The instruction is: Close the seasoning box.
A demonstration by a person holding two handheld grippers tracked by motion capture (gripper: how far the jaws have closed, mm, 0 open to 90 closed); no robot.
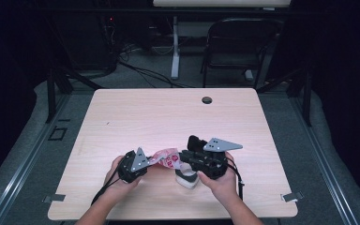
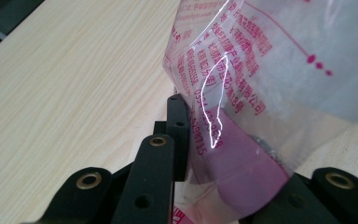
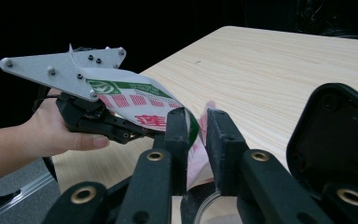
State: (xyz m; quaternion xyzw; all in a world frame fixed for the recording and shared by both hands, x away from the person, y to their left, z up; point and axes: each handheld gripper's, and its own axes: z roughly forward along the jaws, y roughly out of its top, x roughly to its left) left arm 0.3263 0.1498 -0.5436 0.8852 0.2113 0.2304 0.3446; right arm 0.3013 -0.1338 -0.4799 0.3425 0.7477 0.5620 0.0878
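Item: clear plastic bag with red print (image 1: 166,158), lower centre of frame, stretched between both claws, long axis left-right. Left gripper (image 1: 146,161) clenched on left end; right gripper (image 3: 196,126) pinching right edge. White tape roll (image 1: 187,179) below right claw.

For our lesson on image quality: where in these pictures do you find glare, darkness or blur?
Left gripper view: a bright white glare streak on the plastic bag, whose upper right looks soft. Right gripper view: black background behind the table, near tool parts blurred. High view: table evenly lit, surroundings dark.
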